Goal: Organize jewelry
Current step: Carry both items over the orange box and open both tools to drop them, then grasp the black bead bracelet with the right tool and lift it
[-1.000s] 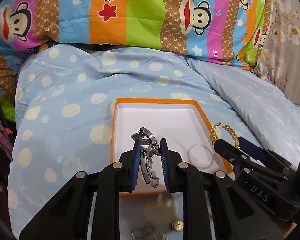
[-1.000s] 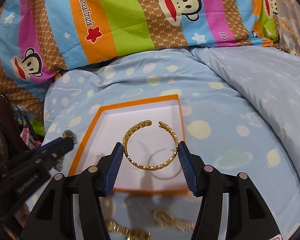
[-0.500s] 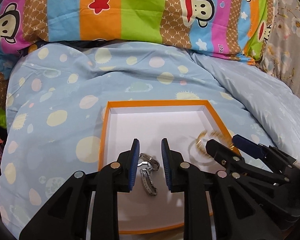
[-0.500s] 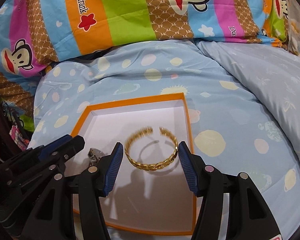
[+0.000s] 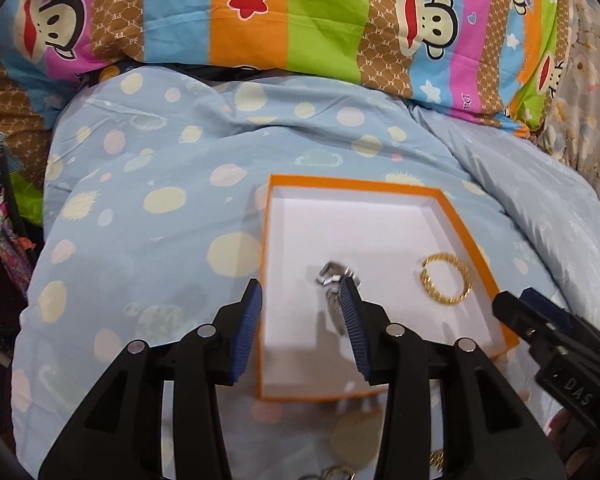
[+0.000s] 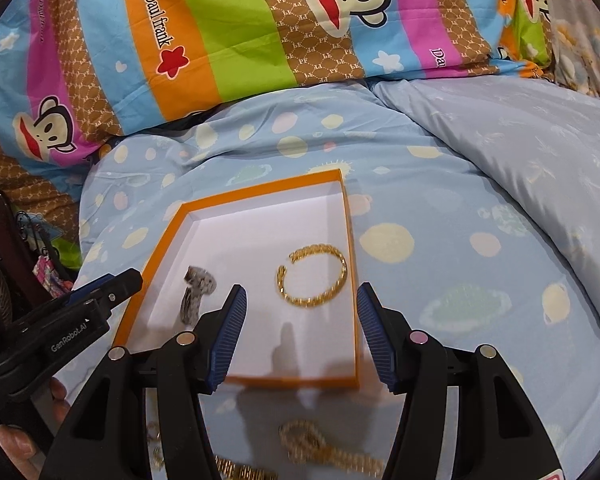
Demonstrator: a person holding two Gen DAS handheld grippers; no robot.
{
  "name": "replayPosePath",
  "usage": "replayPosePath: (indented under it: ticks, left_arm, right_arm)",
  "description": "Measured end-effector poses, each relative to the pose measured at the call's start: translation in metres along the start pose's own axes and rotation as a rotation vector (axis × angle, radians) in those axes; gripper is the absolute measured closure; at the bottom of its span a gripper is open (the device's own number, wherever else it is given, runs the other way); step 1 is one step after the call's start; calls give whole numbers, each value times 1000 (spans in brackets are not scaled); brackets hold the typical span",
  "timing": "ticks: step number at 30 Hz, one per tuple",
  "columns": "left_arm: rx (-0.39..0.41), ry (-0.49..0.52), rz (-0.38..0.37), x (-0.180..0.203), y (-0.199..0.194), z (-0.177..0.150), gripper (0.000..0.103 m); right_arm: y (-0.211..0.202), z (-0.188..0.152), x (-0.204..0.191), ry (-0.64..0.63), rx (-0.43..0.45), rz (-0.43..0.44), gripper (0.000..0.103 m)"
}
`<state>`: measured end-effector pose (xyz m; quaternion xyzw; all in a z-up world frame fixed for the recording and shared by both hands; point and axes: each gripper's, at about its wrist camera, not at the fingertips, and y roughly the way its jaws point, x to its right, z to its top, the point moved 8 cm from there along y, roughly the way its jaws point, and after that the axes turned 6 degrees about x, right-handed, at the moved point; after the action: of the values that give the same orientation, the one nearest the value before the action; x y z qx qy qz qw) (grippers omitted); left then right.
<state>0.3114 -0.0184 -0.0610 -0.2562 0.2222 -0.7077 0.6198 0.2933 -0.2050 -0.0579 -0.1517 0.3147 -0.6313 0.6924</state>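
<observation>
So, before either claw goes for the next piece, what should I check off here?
1. Silver watch in orange box: ok.
2. Gold bangle in box, apart from watch: ok.
3. Left claw clear of watch: cannot tell; it is opening, and its right pad overlaps the watch.
4. Right claw empty and open: ok.
5. More jewelry on the bedding outside the box: ok, blurred.

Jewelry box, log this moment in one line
left gripper: opening, empty | right gripper: open, empty | silver watch, gold bangle: in orange box
</observation>
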Motion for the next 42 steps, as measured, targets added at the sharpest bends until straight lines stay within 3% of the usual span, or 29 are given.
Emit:
replayPosePath:
  ticks: [10, 20, 26, 27, 29, 31, 37, 42]
  left_arm:
    - [-79, 13, 38, -3, 2, -35, 64]
    - [-74, 7, 28, -3, -14, -50, 64]
    - [-35, -62, -21, -6, -38, -46, 64]
    - [-11, -64, -29, -7, -49, -44, 61]
    - [39, -56, -15, -11, -71, -43, 45]
    - [66, -47, -2, -15, -87, -48, 41]
    - [18, -59, -4, -31, -107, -93, 41]
    - [-22, -48, 12, -45, -118, -125, 41]
  right_arm:
    - [13, -22, -5, -58, -65, -70, 54]
    - [-5, -35, -6, -76, -70, -72, 55]
    - [-56, -32, -13, -36, 26, -9, 55]
    - [-69, -36, -15, -43, 38, 3, 55]
    - [-90, -51, -19, -65, 43, 13, 52]
    - [-106, -76, -26, -78, 18, 32, 51]
    - [-113, -136, -47, -127, -85, 37, 50]
    - [-105, -148, -52, -98, -123, 32, 50]
